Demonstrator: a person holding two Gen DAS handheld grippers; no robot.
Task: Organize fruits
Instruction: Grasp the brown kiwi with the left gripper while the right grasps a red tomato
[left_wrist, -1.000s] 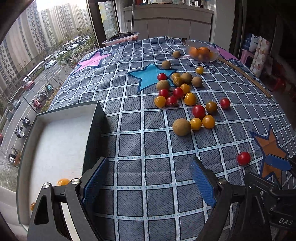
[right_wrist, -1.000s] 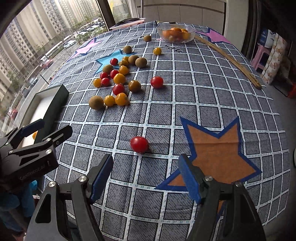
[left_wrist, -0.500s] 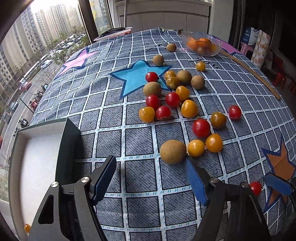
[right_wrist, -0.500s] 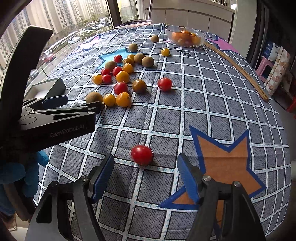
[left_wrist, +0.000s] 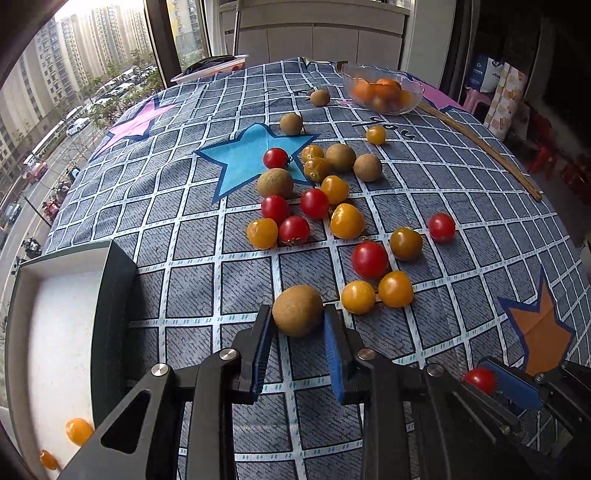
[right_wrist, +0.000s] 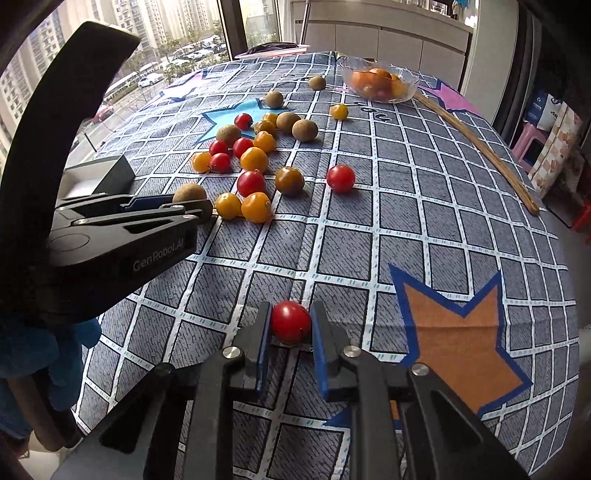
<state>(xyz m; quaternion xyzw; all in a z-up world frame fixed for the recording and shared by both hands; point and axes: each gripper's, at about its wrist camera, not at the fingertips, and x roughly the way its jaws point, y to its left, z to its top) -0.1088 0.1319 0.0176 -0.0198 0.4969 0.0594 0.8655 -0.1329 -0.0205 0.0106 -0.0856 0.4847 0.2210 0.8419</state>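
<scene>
My left gripper (left_wrist: 297, 323) is shut on a brown longan (left_wrist: 298, 311) that rests on the checked tablecloth. It also shows in the right wrist view (right_wrist: 199, 208). My right gripper (right_wrist: 290, 323) is shut on a red cherry tomato (right_wrist: 290, 321) on the cloth near the orange star (right_wrist: 458, 343). That tomato also shows in the left wrist view (left_wrist: 479, 380). Several red and yellow tomatoes and brown longans lie scattered in a cluster (left_wrist: 321, 206) beyond the left gripper.
A dark box with a white inside (left_wrist: 55, 332) sits at the left and holds two yellow tomatoes (left_wrist: 77, 431). A glass bowl of orange fruit (left_wrist: 382, 90) stands at the far side. A long wooden stick (left_wrist: 480, 146) lies along the right.
Both grippers moved forward and closed: the left around the brown longan, the right around the lone red tomato. Both were open before.
</scene>
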